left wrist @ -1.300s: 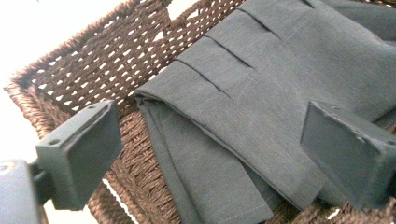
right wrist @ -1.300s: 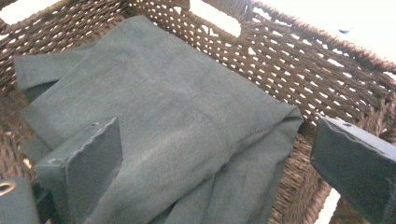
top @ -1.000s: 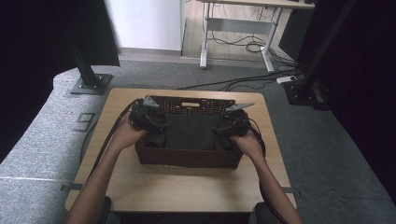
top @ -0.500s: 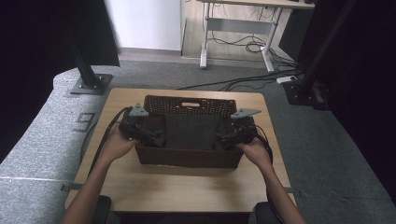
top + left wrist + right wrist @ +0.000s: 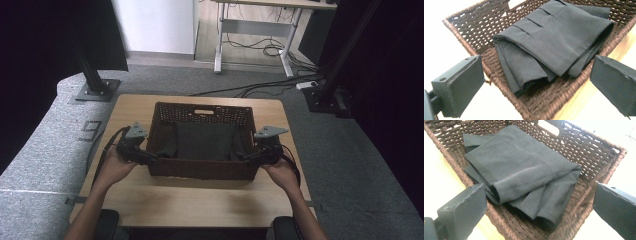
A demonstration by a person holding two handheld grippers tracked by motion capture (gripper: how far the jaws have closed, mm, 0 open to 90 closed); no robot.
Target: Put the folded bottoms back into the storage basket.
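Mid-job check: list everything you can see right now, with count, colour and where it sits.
wicker basket: one, dark brown, middle of the table, cut-out handle in its far wall.
folded cloth: one, dark grey, lying inside the basket.
table: one, light wood, under the basket.
desk frame: one, pale, on the floor beyond the table, cables beneath it.
stand bases: two, black, on the grey floor left and right of the table.
left gripper: one, black, jaws open, at the basket's left end.
right gripper: one, black, jaws open, at the basket's right end.
hands: two, holding the grippers.
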